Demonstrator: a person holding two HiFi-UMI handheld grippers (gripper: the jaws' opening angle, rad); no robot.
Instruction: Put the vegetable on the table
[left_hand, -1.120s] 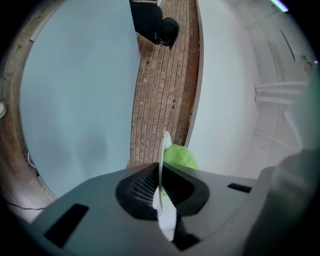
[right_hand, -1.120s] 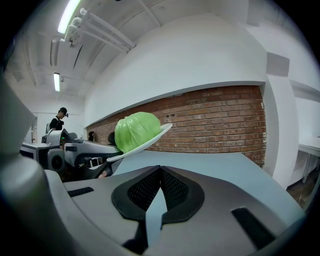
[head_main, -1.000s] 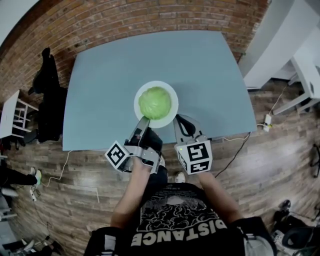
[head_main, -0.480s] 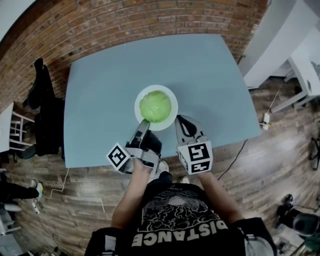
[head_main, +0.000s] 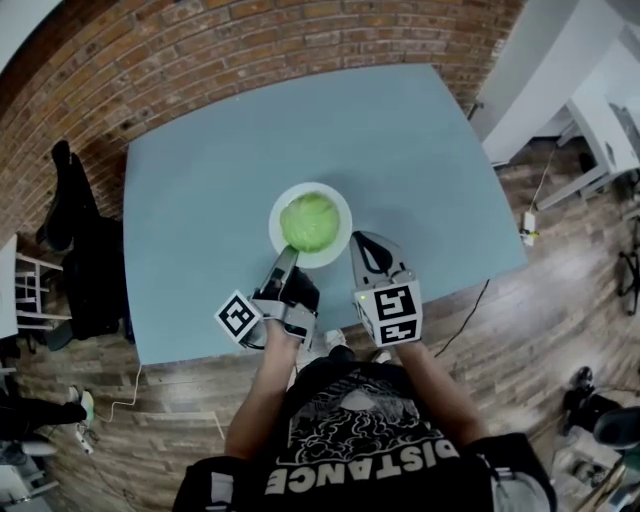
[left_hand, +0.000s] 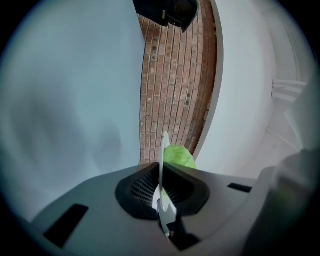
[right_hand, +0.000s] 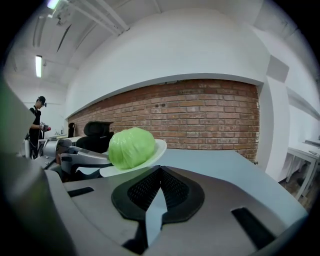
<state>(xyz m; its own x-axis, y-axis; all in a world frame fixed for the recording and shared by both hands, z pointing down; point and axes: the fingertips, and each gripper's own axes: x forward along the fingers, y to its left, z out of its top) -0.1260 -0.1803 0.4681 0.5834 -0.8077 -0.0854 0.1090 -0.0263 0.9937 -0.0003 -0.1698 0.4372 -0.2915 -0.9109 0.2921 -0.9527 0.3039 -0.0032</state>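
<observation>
A green cabbage (head_main: 310, 221) lies on a white plate (head_main: 335, 196) held over the grey-blue table (head_main: 200, 190). My left gripper (head_main: 289, 251) is shut on the plate's near rim; in the left gripper view the plate (left_hand: 163, 150) runs edge-on between the jaws, with the cabbage (left_hand: 178, 156) behind it. In the right gripper view the plate (right_hand: 156, 149) is tilted and off the table, with the cabbage (right_hand: 131, 147) on it. My right gripper (head_main: 364, 244) is shut with nothing in it, just right of the plate and not touching it.
A black office chair (head_main: 72, 215) stands off the table's left side. White furniture (head_main: 600, 120) is at the right, and a brick wall (right_hand: 210, 115) lies beyond the table. A person (right_hand: 36, 122) stands far off at the left.
The head view has drifted, so the table and plate sit slightly lower in the picture. Both grippers keep their places and the left one still holds the plate.
</observation>
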